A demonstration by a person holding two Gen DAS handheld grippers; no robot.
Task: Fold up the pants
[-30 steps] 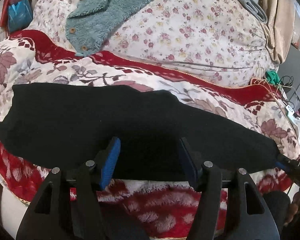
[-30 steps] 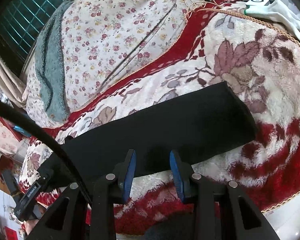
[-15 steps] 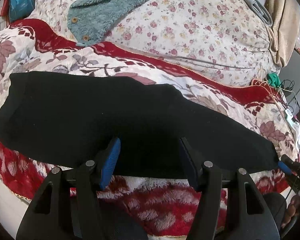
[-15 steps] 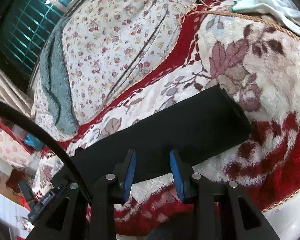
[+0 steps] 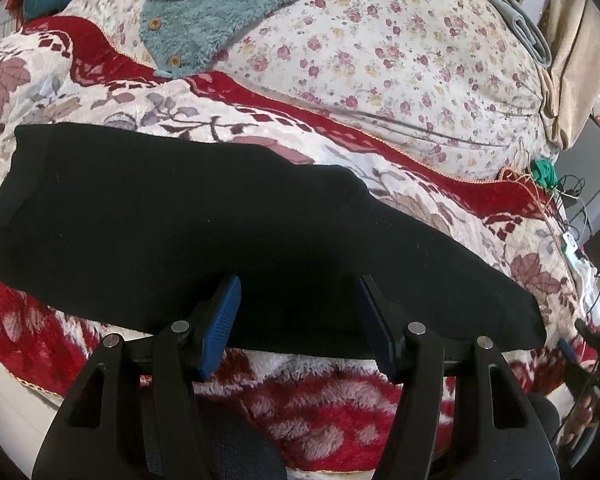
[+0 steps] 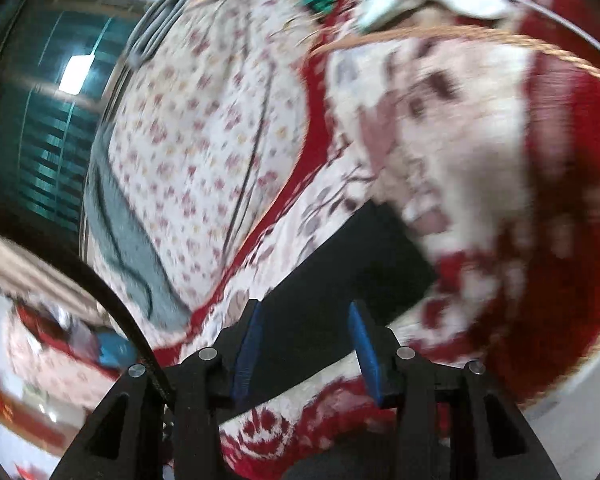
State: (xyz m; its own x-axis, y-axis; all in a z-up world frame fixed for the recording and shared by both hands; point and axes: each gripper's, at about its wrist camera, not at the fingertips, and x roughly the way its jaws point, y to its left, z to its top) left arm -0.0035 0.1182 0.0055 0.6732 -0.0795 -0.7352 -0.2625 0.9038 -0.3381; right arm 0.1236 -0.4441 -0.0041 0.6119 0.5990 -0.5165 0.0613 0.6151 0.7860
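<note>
Black pants point(image 5: 220, 232), folded lengthwise into a long strip, lie flat across the red and white floral blanket point(image 5: 320, 400). My left gripper point(image 5: 299, 284) hovers open over the near edge at the strip's middle, pads touching nothing. The right wrist view is blurred by motion. In it my right gripper point(image 6: 305, 308) hangs above the near edge by the pants' point(image 6: 360, 272) right end. Its jaws are opening, and the cloth lies below them, not pinched. At the far right of the left wrist view a hand point(image 5: 588, 412) holds that gripper just past the leg end.
A teal fleece garment point(image 5: 228, 12) lies on the flowered quilt point(image 5: 380, 60) behind the blanket. Green yarn point(image 5: 542, 172), cables and a small white device point(image 5: 570, 244) sit at the far right. The bed's near edge drops off at lower left point(image 5: 4, 400).
The right gripper has rolled and swept toward the pants' right end, and its jaws stand wider. The left gripper has tilted slightly. The pants lie as before.
</note>
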